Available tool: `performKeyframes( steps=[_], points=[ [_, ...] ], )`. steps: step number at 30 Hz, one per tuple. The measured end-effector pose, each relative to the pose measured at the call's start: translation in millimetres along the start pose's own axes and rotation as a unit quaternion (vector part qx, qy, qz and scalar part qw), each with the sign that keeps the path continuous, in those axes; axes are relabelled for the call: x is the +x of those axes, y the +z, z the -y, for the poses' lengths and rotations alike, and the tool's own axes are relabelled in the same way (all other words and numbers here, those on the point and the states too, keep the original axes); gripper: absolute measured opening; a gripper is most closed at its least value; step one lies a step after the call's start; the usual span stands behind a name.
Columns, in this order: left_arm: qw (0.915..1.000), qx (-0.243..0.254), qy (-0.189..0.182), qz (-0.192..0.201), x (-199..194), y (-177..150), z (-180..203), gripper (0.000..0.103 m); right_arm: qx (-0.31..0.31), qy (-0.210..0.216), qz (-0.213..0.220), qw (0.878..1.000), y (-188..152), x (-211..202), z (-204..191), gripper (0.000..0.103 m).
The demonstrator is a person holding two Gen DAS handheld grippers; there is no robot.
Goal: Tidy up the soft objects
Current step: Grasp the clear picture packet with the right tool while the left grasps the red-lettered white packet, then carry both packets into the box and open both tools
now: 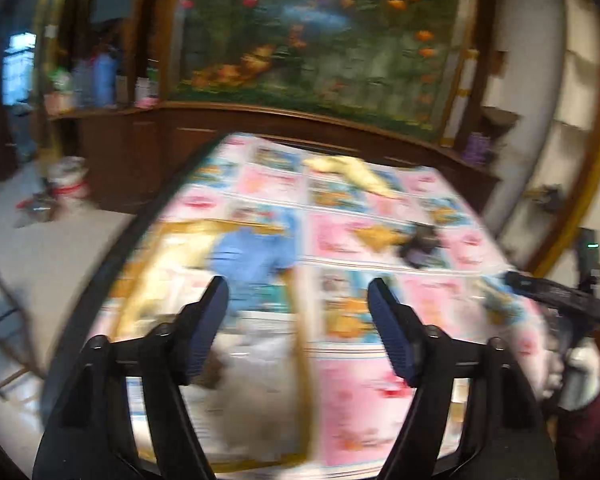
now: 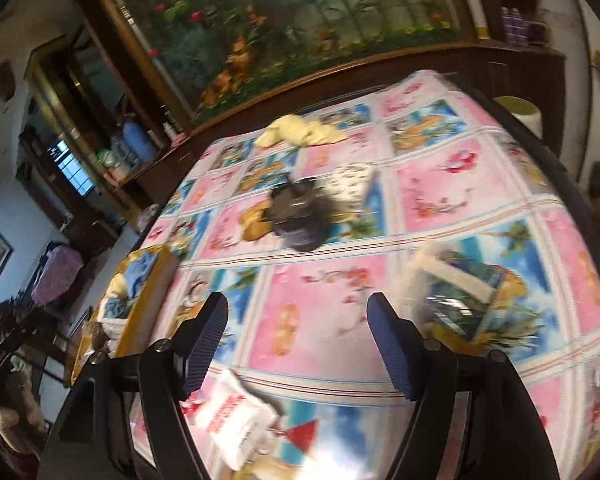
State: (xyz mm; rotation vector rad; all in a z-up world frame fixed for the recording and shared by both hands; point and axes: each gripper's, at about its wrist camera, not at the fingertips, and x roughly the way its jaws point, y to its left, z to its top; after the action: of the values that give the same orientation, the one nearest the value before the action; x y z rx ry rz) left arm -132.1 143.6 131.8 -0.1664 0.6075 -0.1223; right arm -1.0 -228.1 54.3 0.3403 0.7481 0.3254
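Observation:
Both views are motion-blurred. A table under a pink and blue picture cloth [image 1: 352, 396] [image 2: 308, 320] holds soft items. A yellow-rimmed box [image 1: 300, 340] [image 2: 148, 292] at the left holds a blue cloth [image 1: 256, 256] [image 2: 138, 274] and pale soft things. A yellow cloth [image 1: 352, 172] [image 2: 300, 130] lies at the far edge. A dark cloth bundle [image 1: 420, 248] [image 2: 300, 216] lies mid-table beside a patterned white piece [image 2: 352, 182]. A white packet with red print [image 2: 236, 412] lies near. My left gripper [image 1: 298, 304] is open over the box. My right gripper [image 2: 296, 320] [image 1: 556, 296] is open above the cloth.
A clear box with white straps [image 2: 456, 292] sits at the right of the table. A wooden cabinet [image 1: 300, 124] with a flower painting [image 1: 320, 32] stands behind. A white can [image 2: 520, 110] is past the far right corner. A white toy dog [image 1: 68, 184] sits on the floor at left.

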Motion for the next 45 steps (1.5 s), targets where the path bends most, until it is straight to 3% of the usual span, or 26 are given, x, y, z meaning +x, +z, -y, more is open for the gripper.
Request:
performKeyframes(
  steps=[4, 7, 12, 17, 18, 23, 25, 27, 34, 36, 37, 40, 43, 45],
  points=[
    [0.9922, 0.025, -0.086, -0.087, 47.3, -24.5, 47.8, 0.077, 0.031, -0.045, -0.01, 0.998, -2.0, -5.6, 47.0, 0.072],
    [0.9824, 0.05, -0.113, -0.14, 76.8, -50.0, 79.1, 0.077, 0.041, -0.073, -0.012, 0.996, 1.2, -4.6, 73.2, 0.072],
    [0.9702, 0.058, -0.132, -0.195, 109.7, -72.7, 111.3, 0.077, 0.037, -0.111, -0.017, 0.993, 18.4, 10.4, 99.1, 0.072],
    [0.9609, 0.091, -0.129, -0.228, 126.2, -92.6, 137.6, 0.077, 0.023, -0.098, -0.038, 0.994, 36.7, 43.2, 103.4, 0.072],
    [0.9631, 0.107, -0.121, -0.215, 124.0, -95.7, 141.9, 0.077, 0.02, -0.093, -0.051, 0.994, 35.8, 50.3, 101.1, 0.072],
    [0.9571, 0.182, -0.101, -0.202, 140.0, -95.8, 162.0, 0.077, 0.003, -0.029, -0.116, 0.993, 15.1, 60.0, 79.2, 0.072],
    [0.9565, 0.2, -0.081, -0.196, 149.7, -91.7, 165.2, 0.076, 0.006, 0.007, -0.138, 0.99, 5.0, 57.5, 68.9, 0.072],
    [0.9571, 0.2, -0.078, -0.195, 154.8, -89.3, 164.7, 0.076, -0.004, 0.014, -0.149, 0.989, -2.3, 52.5, 59.6, 0.072],
    [0.9559, 0.213, -0.061, -0.193, 158.9, -92.7, 171.4, 0.078, -0.034, -0.066, -0.135, 0.988, -0.3, 61.8, 46.1, 0.073],
    [0.9561, 0.215, -0.066, -0.188, 155.6, -93.4, 172.8, 0.065, -0.034, -0.08, -0.134, 0.987, 0.9, 67.1, 39.7, 0.073],
    [0.9559, 0.219, -0.072, -0.183, 152.7, -93.6, 173.9, 0.05, -0.033, -0.081, -0.136, 0.987, 1.3, 70.0, 36.1, 0.074],
    [0.9556, 0.22, -0.075, -0.182, 148.4, -94.6, 174.0, 0.046, -0.043, -0.105, -0.145, 0.983, 1.7, 81.2, 23.2, 0.08],
    [0.9579, 0.199, -0.093, -0.185, 143.4, -92.1, 165.8, 0.044, -0.089, -0.15, -0.148, 0.974, -0.8, 92.5, 9.5, 0.08],
    [0.9605, 0.181, -0.099, -0.186, 139.5, -89.8, 157.3, 0.044, -0.112, -0.161, -0.144, 0.97, -3.6, 94.5, 4.7, 0.075]
  ],
)
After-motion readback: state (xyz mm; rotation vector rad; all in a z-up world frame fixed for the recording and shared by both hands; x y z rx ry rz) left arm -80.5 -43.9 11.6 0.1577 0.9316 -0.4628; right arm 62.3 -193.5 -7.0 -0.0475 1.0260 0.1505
